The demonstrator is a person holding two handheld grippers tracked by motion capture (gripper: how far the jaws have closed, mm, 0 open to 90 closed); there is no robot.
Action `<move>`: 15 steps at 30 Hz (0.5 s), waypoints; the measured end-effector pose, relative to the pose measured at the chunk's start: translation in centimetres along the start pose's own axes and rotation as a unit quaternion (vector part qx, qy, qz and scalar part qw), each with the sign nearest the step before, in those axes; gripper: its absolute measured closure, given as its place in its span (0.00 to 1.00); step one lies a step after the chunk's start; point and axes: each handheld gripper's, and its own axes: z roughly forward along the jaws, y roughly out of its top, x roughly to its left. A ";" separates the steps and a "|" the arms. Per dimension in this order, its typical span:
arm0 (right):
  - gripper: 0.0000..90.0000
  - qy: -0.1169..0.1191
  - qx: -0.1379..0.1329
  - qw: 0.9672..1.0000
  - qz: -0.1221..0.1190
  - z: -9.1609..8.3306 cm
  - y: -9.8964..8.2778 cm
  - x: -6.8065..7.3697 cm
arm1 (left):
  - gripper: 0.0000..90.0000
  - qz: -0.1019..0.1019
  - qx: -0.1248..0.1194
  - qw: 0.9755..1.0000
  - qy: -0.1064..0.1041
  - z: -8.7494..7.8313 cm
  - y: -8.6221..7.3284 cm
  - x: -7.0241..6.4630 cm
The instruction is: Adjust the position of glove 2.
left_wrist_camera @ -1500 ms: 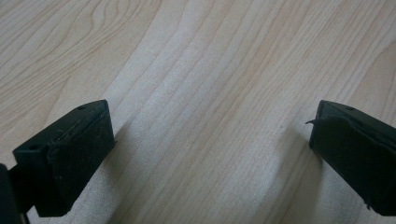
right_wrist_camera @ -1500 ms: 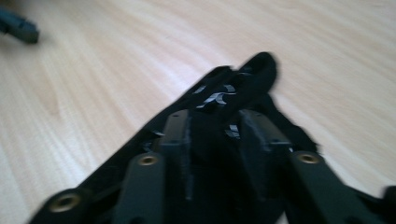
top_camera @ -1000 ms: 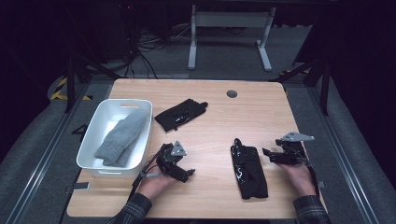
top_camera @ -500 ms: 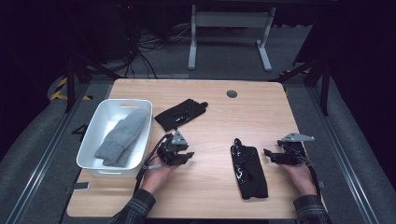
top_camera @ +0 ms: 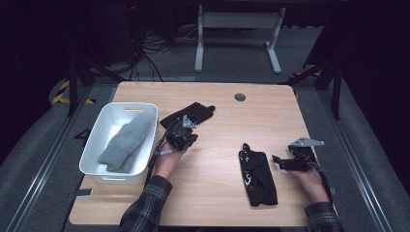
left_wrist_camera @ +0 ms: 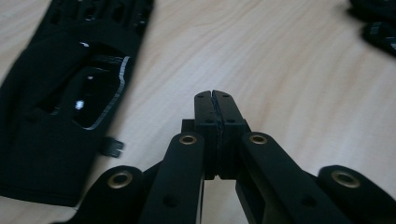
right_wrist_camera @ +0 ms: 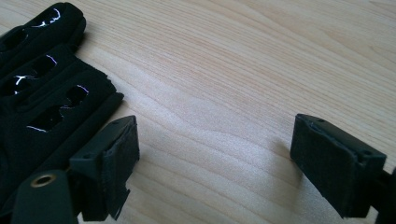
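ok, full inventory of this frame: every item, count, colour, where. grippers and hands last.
black gloves: 2; one at mid-table beside the bin's far right corner, one lying near the right hand
grey socks: what looks like 2, stacked inside the bin
bin: 1, white, left side of the table
table: 1, light wood, dark round grommet near the far edge
desk frame: 1, grey, on the floor behind the table
cables: several, black, on the floor at the back left
left gripper: black, jaws shut on nothing, just closed, at the near end of the mid-table glove
right gripper: black, jaws open, beside the right glove
hands: 2, plaid sleeves, from the near edge
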 end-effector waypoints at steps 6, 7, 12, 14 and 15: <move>0.18 0.001 0.000 1.000 -0.001 0.0 0.0 0.0 | 1.00 -0.010 0.009 1.000 0.022 1.3 1.4 1.8; 0.18 0.001 0.000 1.000 -0.001 0.0 0.0 0.0 | 1.00 -0.015 0.008 1.000 0.024 1.6 1.5 2.0; 0.18 0.003 0.000 1.000 -0.002 0.0 0.0 0.1 | 1.00 -0.021 0.010 0.999 0.036 2.7 2.5 3.2; 0.18 0.003 0.000 1.000 -0.002 0.0 0.0 0.1 | 1.00 -0.027 0.011 0.999 0.035 3.2 2.7 3.6; 0.18 0.003 0.000 1.000 -0.002 0.0 0.0 0.1 | 1.00 -0.031 0.008 0.999 0.034 3.5 2.7 3.8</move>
